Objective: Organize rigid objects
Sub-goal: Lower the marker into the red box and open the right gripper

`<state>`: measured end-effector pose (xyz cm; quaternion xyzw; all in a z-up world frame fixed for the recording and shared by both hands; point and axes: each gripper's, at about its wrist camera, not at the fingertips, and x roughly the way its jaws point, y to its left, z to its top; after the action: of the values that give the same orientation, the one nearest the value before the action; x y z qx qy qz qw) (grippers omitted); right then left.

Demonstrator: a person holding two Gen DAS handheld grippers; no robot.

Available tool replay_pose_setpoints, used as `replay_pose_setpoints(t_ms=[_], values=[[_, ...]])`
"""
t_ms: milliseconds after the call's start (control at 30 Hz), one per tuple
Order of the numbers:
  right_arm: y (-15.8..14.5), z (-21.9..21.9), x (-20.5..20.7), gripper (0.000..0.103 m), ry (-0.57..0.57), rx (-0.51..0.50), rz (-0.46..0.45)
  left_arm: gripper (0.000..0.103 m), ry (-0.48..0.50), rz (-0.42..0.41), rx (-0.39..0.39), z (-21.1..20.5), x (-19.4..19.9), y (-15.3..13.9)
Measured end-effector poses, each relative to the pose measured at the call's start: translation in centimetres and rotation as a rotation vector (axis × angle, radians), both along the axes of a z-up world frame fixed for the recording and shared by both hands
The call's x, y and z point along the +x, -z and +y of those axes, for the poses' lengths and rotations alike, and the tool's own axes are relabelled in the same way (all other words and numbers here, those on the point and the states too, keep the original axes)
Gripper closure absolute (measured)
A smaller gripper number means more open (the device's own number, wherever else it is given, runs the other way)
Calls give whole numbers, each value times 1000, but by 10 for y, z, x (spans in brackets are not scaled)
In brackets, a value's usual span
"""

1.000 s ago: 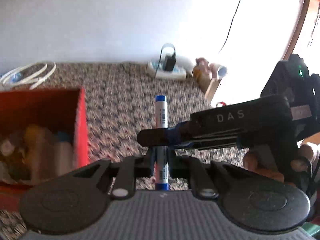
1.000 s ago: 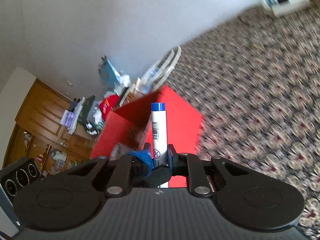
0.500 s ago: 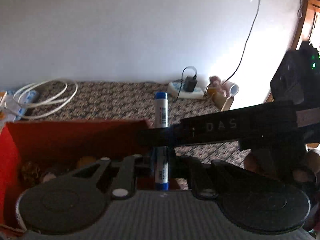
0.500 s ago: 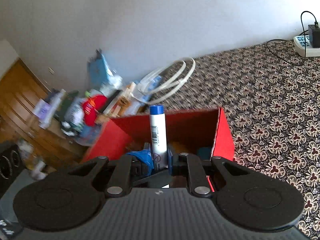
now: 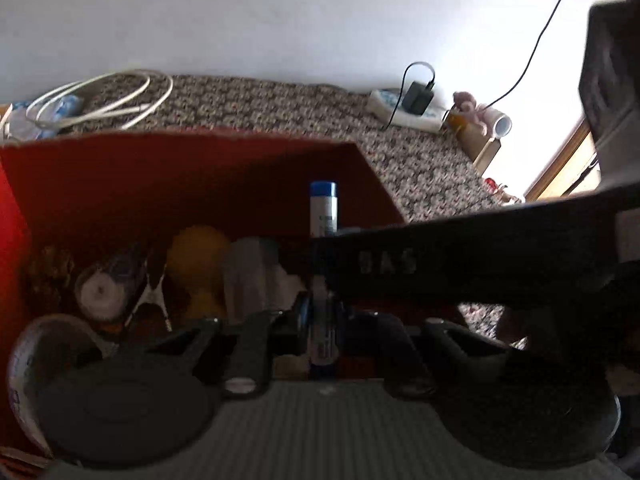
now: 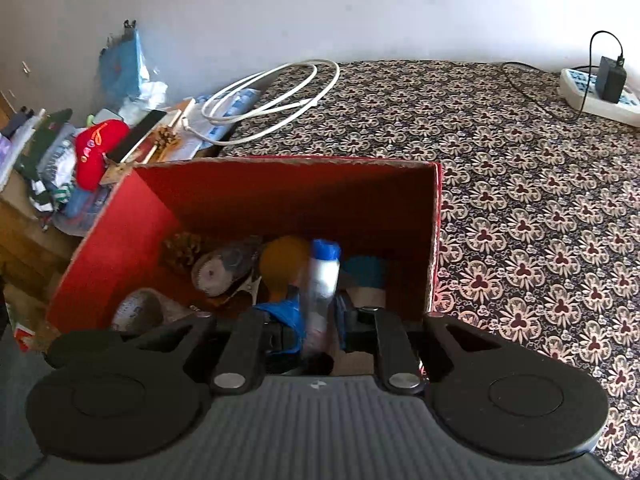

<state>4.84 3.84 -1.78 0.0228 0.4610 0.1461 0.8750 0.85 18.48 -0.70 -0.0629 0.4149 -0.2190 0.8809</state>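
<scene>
Left gripper (image 5: 320, 312): clenched on white tube with blue cap (image 5: 323, 216), low centre of frame.
Right gripper (image 6: 318, 316): also clamped on the same tube (image 6: 322, 276), low centre of frame.
Tube place: upright, over the open red box (image 6: 160, 208), cap end toward box's far wall.
Box content: yellow round thing (image 6: 286, 258), roll with white face (image 6: 210, 274), blurred items.
Right of frame: patterned cloth (image 6: 540, 200), power strip (image 6: 600, 96).
Upper left: white cable (image 6: 272, 96), clutter pile.
</scene>
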Motion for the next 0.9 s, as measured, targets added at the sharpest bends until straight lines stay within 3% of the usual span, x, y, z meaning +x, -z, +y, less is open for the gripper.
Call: replay_pose_setpoints(t_ms=[267, 533, 733, 800, 833, 900], values=[[1, 0, -7, 103, 34, 3, -57, 94, -9, 43, -20, 10, 2, 8], [-5, -20, -19, 102, 138, 104, -80, 93, -30, 14, 64, 5, 2, 0], [-12, -25, -33, 102, 178, 109, -111, 83, -61, -12, 136, 4, 2, -12], [-13, -24, -37, 102, 184, 104, -121, 76, -67, -29, 161, 3, 0, -17], [-14, -23, -39, 102, 184, 100, -126, 68, -69, -34, 179, 2, 0, -19], [-14, -23, -42, 102, 189, 94, -130, 65, -73, -44, 212, 0, -2, -23]])
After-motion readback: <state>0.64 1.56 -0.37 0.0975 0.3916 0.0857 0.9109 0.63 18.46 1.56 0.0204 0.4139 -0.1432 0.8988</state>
